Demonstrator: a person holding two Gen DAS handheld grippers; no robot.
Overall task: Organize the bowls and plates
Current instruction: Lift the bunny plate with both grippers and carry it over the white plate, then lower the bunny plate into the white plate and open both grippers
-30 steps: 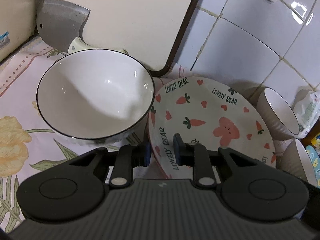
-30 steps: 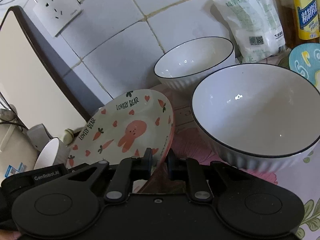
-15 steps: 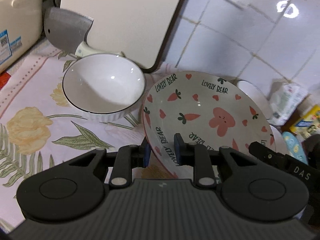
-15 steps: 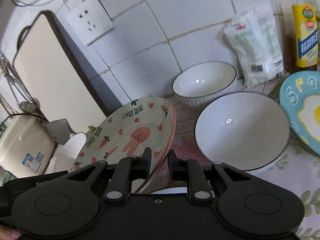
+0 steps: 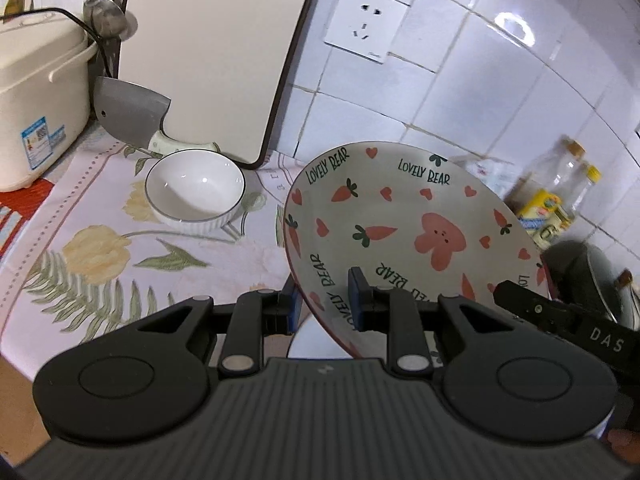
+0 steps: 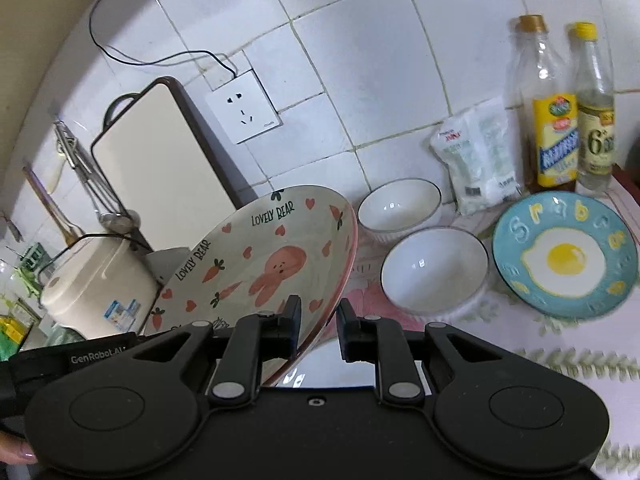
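Through the left wrist camera, the left hand-held gripper (image 5: 325,298) is pinching the near rim of the carrot-and-bear plate (image 5: 404,232), its jaws narrow and pressing on the rim from both sides. The plate is tilting in the air above the bench (image 5: 224,256), which is wearing a floral cloth. One white bowl (image 5: 195,190) is sitting alone near a leaning cutting board (image 5: 216,52) and a cleaver (image 5: 130,114). A cream cooker (image 5: 36,92) is standing at the far left, against a white tiled wall with a socket (image 5: 366,26).

Through the right wrist camera, the right hand-held gripper (image 6: 318,328) is straddling the plate's opposite rim; its left pad is touching the rim, while the right pad is standing slightly off, its jaws having just been opening a little. Two more white bowls (image 6: 434,272) are sitting side by side, unstacked, with a blue egg plate (image 6: 564,256) just beside them. Bottles (image 6: 556,120) and a bag (image 6: 480,156) are lining the wall.

Judging from this, the sorting is barely under way: bowls are scattered, and the carried plate has no resting place yet.
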